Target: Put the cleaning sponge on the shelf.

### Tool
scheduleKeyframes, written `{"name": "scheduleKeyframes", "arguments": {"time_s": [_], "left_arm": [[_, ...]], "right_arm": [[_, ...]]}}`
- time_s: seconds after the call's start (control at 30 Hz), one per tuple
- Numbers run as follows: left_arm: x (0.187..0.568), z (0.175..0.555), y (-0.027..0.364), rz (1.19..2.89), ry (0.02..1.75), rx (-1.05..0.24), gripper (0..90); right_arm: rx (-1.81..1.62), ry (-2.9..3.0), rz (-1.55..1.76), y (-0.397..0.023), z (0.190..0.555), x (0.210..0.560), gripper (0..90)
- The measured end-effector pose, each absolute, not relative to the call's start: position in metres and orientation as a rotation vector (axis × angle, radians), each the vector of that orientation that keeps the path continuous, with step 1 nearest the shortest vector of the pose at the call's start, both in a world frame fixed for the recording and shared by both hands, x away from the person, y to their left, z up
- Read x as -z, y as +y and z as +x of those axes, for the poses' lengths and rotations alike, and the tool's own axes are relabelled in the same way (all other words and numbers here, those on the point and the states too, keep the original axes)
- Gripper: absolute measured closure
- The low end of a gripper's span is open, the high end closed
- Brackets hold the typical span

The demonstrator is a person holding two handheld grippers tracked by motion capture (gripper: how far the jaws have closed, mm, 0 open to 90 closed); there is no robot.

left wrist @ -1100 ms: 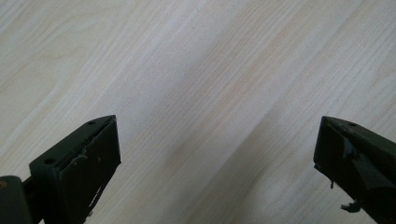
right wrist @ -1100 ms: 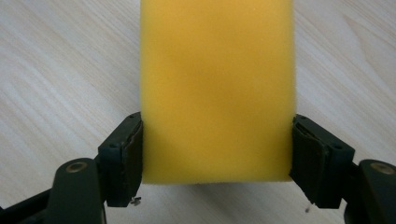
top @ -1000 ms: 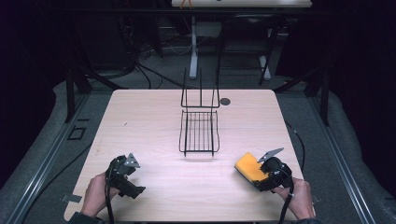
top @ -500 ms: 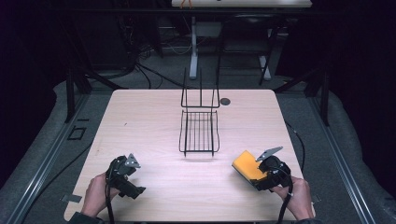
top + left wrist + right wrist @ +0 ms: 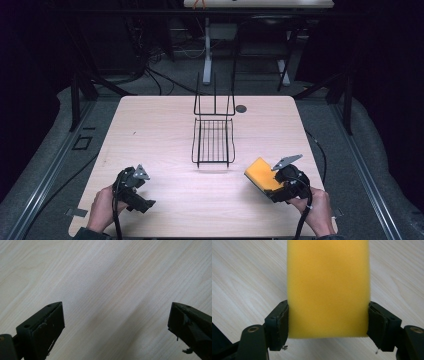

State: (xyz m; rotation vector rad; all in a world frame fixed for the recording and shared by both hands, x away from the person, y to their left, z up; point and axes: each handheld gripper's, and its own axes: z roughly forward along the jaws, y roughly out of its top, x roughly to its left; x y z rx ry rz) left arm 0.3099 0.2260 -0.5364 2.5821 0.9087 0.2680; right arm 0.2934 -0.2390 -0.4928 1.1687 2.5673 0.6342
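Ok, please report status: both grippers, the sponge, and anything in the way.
Left gripper open, empty, over bare table. Right gripper shut on yellow sponge. Wire rack stands mid-table, apart from sponge.

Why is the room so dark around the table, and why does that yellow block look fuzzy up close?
In the high view, light falls on the table while the surroundings stay nearly black; the wire rack casts a faint shadow. In the right gripper view, the yellow sponge sits so near the lens that it looks soft. In the left gripper view, a soft diagonal shadow band crosses the wood grain.
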Motion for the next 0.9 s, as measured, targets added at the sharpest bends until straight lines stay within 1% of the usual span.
{"name": "scheduleKeyframes", "arguments": {"time_s": [0.9], "left_arm": [[0.535,0.311,0.225,2.544,0.906,-0.270,0.0]], "right_arm": [[-0.678,2.559,1.099,-0.211,0.306,0.474,27.1]]}}
